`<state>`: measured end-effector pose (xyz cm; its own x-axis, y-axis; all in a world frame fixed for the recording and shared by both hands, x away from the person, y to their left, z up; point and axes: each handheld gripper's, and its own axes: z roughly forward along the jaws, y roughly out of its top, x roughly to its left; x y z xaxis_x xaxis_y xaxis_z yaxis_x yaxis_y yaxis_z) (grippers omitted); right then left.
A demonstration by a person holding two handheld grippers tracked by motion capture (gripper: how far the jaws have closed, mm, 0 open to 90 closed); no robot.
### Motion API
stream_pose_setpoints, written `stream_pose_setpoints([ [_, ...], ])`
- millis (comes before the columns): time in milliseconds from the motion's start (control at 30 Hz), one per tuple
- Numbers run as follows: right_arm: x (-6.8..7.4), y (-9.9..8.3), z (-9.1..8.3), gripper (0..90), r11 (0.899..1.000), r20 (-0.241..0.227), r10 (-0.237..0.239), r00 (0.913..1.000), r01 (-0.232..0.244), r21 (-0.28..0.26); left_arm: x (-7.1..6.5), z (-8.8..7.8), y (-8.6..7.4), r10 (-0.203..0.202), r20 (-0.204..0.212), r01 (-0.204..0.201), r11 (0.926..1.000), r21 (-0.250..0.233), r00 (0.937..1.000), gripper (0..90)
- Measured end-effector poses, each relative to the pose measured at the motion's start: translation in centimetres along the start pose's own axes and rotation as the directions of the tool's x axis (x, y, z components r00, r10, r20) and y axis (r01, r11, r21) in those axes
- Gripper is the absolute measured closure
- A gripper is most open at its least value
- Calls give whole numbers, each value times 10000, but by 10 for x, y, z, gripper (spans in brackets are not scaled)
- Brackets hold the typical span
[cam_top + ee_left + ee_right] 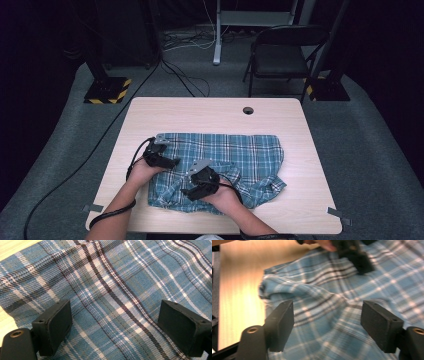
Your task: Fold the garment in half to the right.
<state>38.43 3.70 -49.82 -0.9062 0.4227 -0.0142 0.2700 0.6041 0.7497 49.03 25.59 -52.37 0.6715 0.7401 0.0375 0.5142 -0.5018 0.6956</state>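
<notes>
A blue, white and dark plaid woven shirt (235,160) lies spread across the middle of the pale wooden bench (210,112), its far part flat and its near edge bunched into folds toward the person's side. Its right near corner is rumpled into a loose point.

The left tongs (172,162) sit over the left part of the shirt, held in the person's left hand (142,170). In the left gripper view the left tongs (113,327) stand released, jaws wide apart, with flat plaid cloth lying under the gap and neither pad pressing on it. A strip of bare bench shows at the top left corner of that view, beyond the shirt's edge.

The right tongs (189,192) hover over the bunched near-left part of the shirt, carried by the right hand (225,197). In the right gripper view the right tongs (327,325) are also released, jaws wide, with a raised fold of the shirt (317,302) in front of and below the gap; the pads do not pinch it. That view is blurred. Farther off in it, the left tongs' black jaw (358,257) rests on the cloth, with the bench's bare wood to the left.

Beyond the bench, a black folding chair (282,55) stands on the grey floor.
</notes>
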Motion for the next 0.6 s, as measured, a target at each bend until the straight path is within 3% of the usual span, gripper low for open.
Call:
stream_pose_setpoints([
  [100, 6, 0, 10, 284, 9999, -157, -123, 9998, 123, -14, 0, 0, 0, 21, -14, -21, 10000, 9, 10000, 108],
  [300, 8, 3, 33, 238, 9997, -355, 222, 9991, -224, -69, -1, 1, 0, 38, -13, -38, 10000, 14, 10000, 102],
  [567, 8, -1, 53, 244, 9963, -402, 433, 9983, -402, 762, -1, 1, 0, 34, -6, -34, 10000, -5, 10000, 100],
  [600, 9, -1, 53, 249, 9971, -357, 272, 9990, -246, 720, -1, 1, 0, 41, -6, -41, 10000, 1, 10000, 100],
])
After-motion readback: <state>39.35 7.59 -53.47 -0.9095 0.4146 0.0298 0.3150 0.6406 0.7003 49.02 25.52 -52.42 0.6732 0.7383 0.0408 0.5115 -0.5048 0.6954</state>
